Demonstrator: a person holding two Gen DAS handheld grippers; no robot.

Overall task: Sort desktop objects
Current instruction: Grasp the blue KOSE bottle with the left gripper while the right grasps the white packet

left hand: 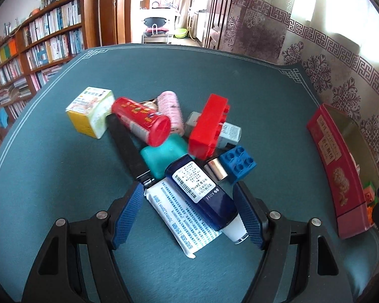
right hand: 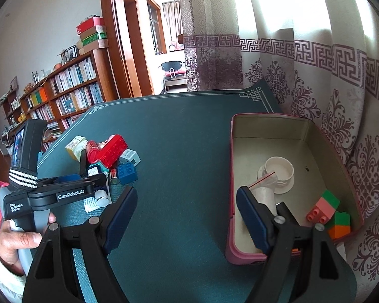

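Left tool [left hand: 189, 197] spread wide, straddling a dark blue bottle [left hand: 206, 189] atop a white packet [left hand: 182, 214] in the tabletop [left hand: 63, 176] pile; red brick [left hand: 208, 126], blue brick [left hand: 237, 164], red can [left hand: 141, 120] crowd behind. Right tool [right hand: 187, 202] spread, empty, beside pink tin [right hand: 231, 176].

Pile: toys, boxes and bottles [left hand: 202, 192] lie packed close, touching.
Middle: the green surface [right hand: 184, 151] is bare between pile and pink box [right hand: 231, 176].
Right side: curtain [right hand: 341, 101] stands close behind the box.

L claw [left hand: 188, 197] wide open, R claw [right hand: 187, 199] wide open, angled down
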